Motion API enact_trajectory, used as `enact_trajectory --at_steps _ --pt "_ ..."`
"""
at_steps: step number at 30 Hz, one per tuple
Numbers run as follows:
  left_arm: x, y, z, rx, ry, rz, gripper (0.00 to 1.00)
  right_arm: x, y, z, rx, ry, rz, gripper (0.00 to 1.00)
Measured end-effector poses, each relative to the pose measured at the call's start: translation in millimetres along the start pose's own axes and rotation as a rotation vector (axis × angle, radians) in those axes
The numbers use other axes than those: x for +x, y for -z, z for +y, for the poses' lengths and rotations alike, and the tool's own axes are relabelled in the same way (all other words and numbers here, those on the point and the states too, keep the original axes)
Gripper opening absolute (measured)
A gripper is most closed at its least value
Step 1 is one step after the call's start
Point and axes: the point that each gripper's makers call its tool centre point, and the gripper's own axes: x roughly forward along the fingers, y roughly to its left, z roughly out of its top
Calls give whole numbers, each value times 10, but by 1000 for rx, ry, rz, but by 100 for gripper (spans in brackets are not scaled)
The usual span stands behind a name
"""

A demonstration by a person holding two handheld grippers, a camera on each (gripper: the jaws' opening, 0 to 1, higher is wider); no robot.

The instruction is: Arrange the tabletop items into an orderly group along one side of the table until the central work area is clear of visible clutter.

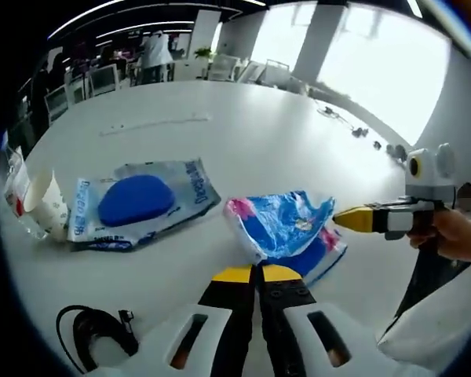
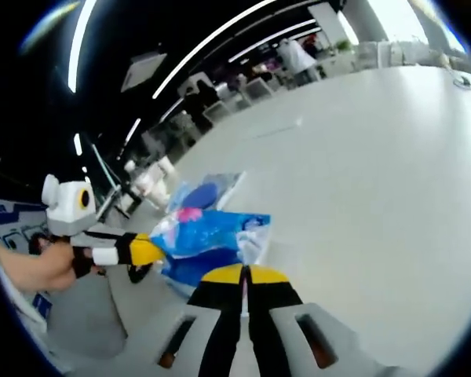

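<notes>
Crumpled blue-and-pink plastic wrapper [image 1: 286,228], creased and glossy, lying on white worktop [image 1: 243,141] just ahead of left hand-held gripper [image 1: 257,274], jaws together; right hand-held gripper [image 2: 244,274] likewise closed, empty.

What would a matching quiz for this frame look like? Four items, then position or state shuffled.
1. paper cup
2. flat pack with blue oval
3. crumpled blue and pink bag
4. black cable

A. coiled at the near table edge, beside the left gripper
B. lying flat, mid-table
C. at the table's left edge, next to a clear plastic wrapper
D. at the tip of the right gripper

Pairs: 1-C, 2-B, 3-D, 4-A
</notes>
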Motion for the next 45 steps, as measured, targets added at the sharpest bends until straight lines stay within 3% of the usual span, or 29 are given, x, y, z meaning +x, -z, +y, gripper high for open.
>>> enact_trajectory --at_steps 8,12,21,45 --pt "71 -68 -29 -2 23 -1 0 -13 -74 -53 5 22 -18 0" --pt "137 -131 -17 -46 46 8 0 -8 -140 -97 0 34 -29 0" --pt "234 -344 -30 -69 85 -26 0 -32 -262 -224 25 57 -65 0" --pt "557 -741 103 -154 122 -108 0 151 -641 -451 3 80 -111 0"
